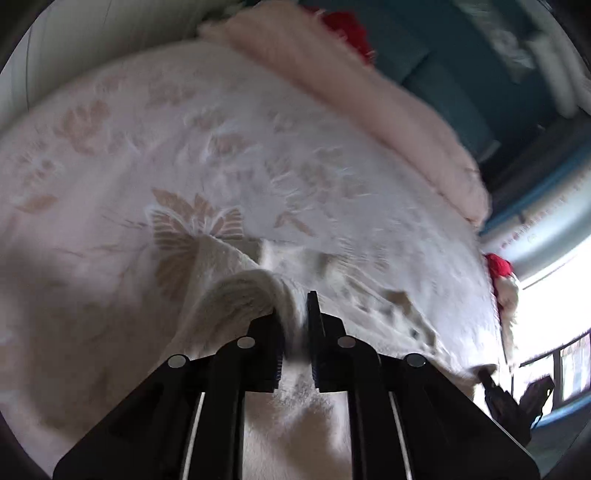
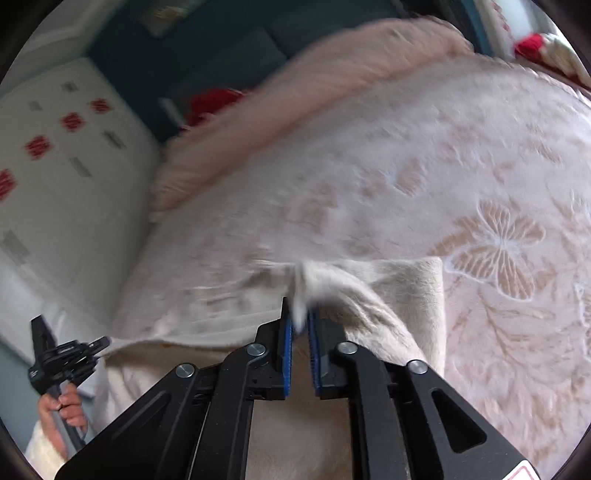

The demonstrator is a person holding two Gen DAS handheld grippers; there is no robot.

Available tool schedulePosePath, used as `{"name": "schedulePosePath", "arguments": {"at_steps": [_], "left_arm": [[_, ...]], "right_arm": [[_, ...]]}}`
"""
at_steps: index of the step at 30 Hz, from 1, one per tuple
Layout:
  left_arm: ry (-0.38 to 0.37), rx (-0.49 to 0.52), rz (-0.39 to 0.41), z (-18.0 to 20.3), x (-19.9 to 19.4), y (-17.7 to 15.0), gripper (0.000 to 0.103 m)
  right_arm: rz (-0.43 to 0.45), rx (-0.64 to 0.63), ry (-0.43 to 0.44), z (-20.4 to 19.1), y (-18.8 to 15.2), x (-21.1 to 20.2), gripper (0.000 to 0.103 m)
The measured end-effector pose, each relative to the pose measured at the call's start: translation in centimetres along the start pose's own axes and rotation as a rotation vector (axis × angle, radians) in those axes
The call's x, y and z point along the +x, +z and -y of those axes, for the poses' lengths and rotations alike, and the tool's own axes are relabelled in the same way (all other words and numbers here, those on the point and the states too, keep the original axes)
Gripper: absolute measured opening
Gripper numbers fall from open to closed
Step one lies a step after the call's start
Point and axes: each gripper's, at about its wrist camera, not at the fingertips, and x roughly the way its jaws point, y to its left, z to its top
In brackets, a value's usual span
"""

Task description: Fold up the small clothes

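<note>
A small cream fuzzy garment lies on a pink bedspread with butterfly patterns. My left gripper is shut on a bunched edge of the garment, which folds up over the left finger. In the right wrist view the same garment spreads across the bed, and my right gripper is shut on a pinched fold of its edge. The left gripper also shows in the right wrist view at the far left, held by a hand, at the garment's other end.
A pink fluffy blanket is piled along the far side of the bed. A red item lies behind it. A white pillow with red patches sits at the left. A dark teal headboard is behind.
</note>
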Motion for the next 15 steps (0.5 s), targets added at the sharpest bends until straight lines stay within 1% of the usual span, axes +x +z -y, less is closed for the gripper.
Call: {"name": "schedulePosePath", "arguments": {"at_steps": [1,2,3,4,5,6,7,8,9,10,11,12,14,15], "left_arm": [[0.007,-0.038,0.005,-0.8,1.2,0.1,0.013],[0.014,-0.049,0.009,-1.1,2.0,0.1,0.017],[0.040,-0.038,0.013,-1.6,2.2,0.1,0.020],[0.050,-0.014,0.021,-2.0,1.9,0.0,0.028],[0.044,0.034,0.038,-2.2,1.0,-0.3,0.036],[0.031,0.073,0.057,-2.1,0.2,-0.5,0.041],[0.014,0.114,0.082,-2.2,-0.3,-0.7,0.054],[0.013,0.149,0.100,-2.3,-1.2,-1.1,0.076],[0.037,0.182,0.108,-2.6,-1.7,-1.5,0.083],[0.047,0.199,0.105,-2.8,-1.5,-1.6,0.085],[0.051,0.215,0.068,-3.1,-0.7,-1.7,0.085],[0.061,0.220,0.035,-3.2,0.3,-1.6,0.085],[0.083,0.209,-0.020,-3.3,2.6,-1.6,0.085],[0.087,0.197,-0.019,-3.2,3.1,-1.5,0.085]], "right_arm": [[0.019,0.027,-0.036,0.6,0.1,0.7,0.013],[0.033,0.044,-0.038,1.1,0.2,0.7,0.014],[0.049,0.069,-0.035,1.6,0.5,0.6,0.022],[0.065,0.096,-0.031,2.2,0.7,-0.1,0.039],[0.081,0.101,-0.028,2.5,0.7,-0.8,0.047],[0.108,0.086,-0.020,2.7,0.4,-2.2,0.059],[0.111,0.058,-0.015,2.8,0.2,-2.8,0.062],[0.102,0.021,-0.015,2.8,-0.2,-3.1,0.062],[0.084,-0.021,-0.025,2.9,-0.7,-3.2,0.064],[0.053,-0.059,-0.042,2.8,-1.3,-2.9,0.066],[0.014,-0.081,-0.049,2.9,-1.6,-2.3,0.066],[-0.050,-0.092,-0.057,2.9,-2.1,-0.9,0.066],[-0.088,-0.098,-0.078,3.1,-2.5,0.8,0.066],[-0.101,-0.091,-0.088,3.3,-2.6,1.7,0.065]]}}
